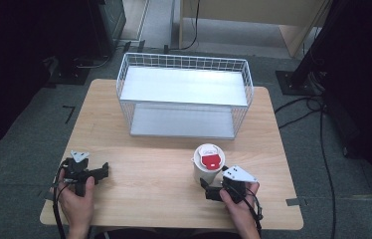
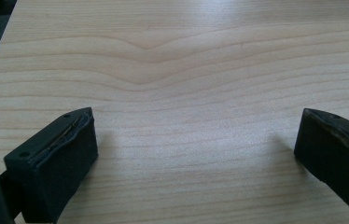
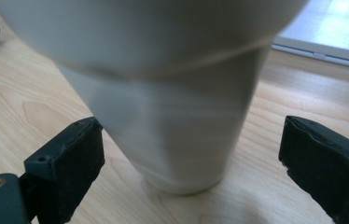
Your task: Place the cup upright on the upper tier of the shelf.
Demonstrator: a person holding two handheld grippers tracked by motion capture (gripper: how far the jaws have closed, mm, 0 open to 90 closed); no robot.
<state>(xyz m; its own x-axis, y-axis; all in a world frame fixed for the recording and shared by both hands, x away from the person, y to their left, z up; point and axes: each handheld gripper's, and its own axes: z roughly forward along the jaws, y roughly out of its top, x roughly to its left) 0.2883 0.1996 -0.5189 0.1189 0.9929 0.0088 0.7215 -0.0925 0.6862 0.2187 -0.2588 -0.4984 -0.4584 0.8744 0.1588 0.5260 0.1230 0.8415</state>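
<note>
A white cup (image 1: 206, 166) with a white lid and a red label on top stands upright on the wooden table (image 1: 164, 174), right of centre near the front. My right gripper (image 1: 207, 188) sits just in front of the cup, open. In the right gripper view the cup's tapered wall (image 3: 182, 116) stands between the two black jaws, with a gap on each side. My left gripper (image 1: 105, 171) rests at the front left of the table, open; in the left gripper view its jaws stand wide apart over bare wood.
A white wire basket (image 1: 184, 94) with a flat shelf stands at the back centre of the table, its open side facing me. Cables and black stands lie on the floor around the table.
</note>
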